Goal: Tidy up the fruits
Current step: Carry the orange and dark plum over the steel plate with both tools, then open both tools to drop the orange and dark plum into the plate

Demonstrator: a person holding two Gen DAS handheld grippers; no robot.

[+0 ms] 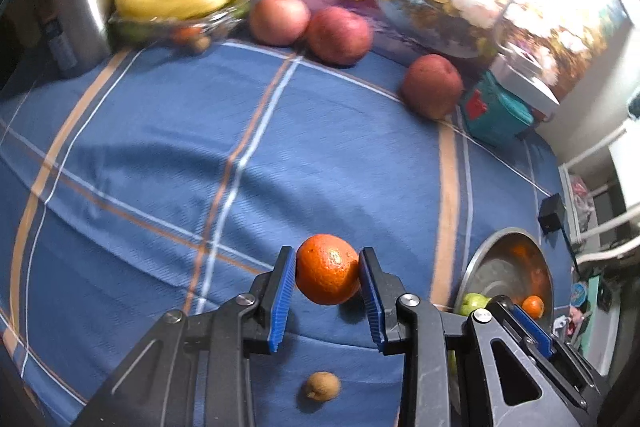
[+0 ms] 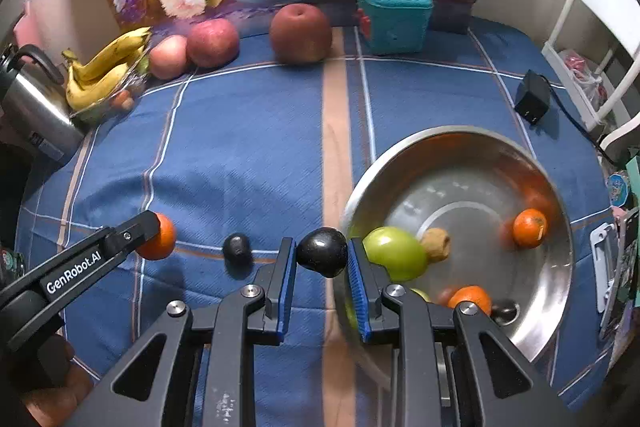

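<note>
My left gripper (image 1: 327, 277) is shut on an orange (image 1: 327, 269) and holds it just above the blue checked cloth; it also shows in the right wrist view (image 2: 160, 235). My right gripper (image 2: 322, 261) is shut on a dark avocado (image 2: 322, 251) beside the rim of a steel bowl (image 2: 556, 267). The bowl holds a green apple (image 2: 394, 253), a brown kiwi (image 2: 437, 244), two oranges (image 2: 529, 227) and a small dark fruit (image 2: 503, 311). A second dark fruit (image 2: 237, 249) lies on the cloth to the left of the right gripper.
Three red apples (image 2: 300, 33) stand along the back by a floral picture. A glass dish with bananas (image 2: 106, 69) sits at the back left beside a steel kettle (image 2: 32, 103). A teal box (image 2: 394, 19), a black adapter (image 2: 532, 97) and a small brown fruit (image 1: 322, 385) are on the cloth.
</note>
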